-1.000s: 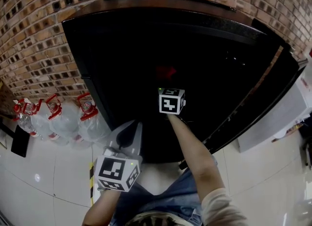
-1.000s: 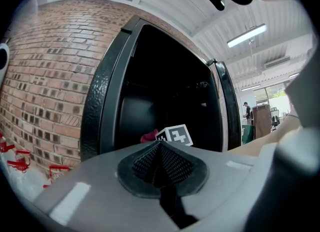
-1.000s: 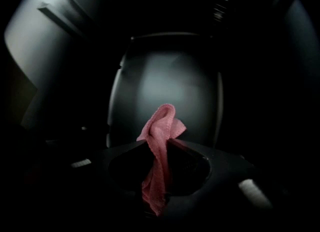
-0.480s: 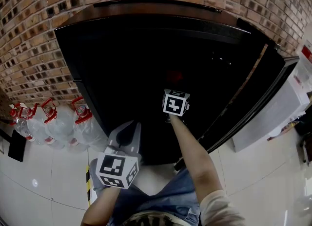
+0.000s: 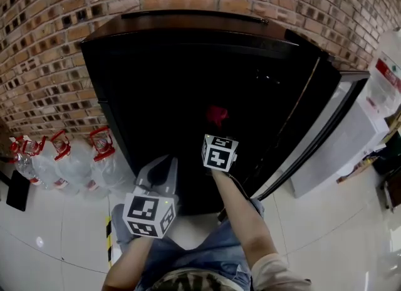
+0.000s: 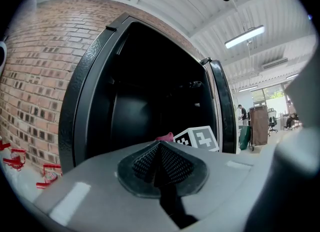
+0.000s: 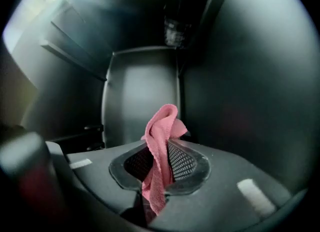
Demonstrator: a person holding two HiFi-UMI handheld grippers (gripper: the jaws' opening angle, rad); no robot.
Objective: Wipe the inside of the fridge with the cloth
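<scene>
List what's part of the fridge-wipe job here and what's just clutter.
Job:
- fridge, door open
- pink cloth, clamped in the right gripper inside the fridge
- left gripper, shut, empty, held outside

Lying about:
- water bottles on the floor
- striped floor tape
- brick wall

Blue jeans (image 5: 203, 253), beige sleeve (image 5: 276, 273), grey left gripper (image 5: 164, 165), marker cube (image 5: 150, 216).

Glossy pale tiled floor (image 5: 326, 236), black fridge (image 5: 175, 83) standing on it, water jugs (image 5: 75, 164) beside
</scene>
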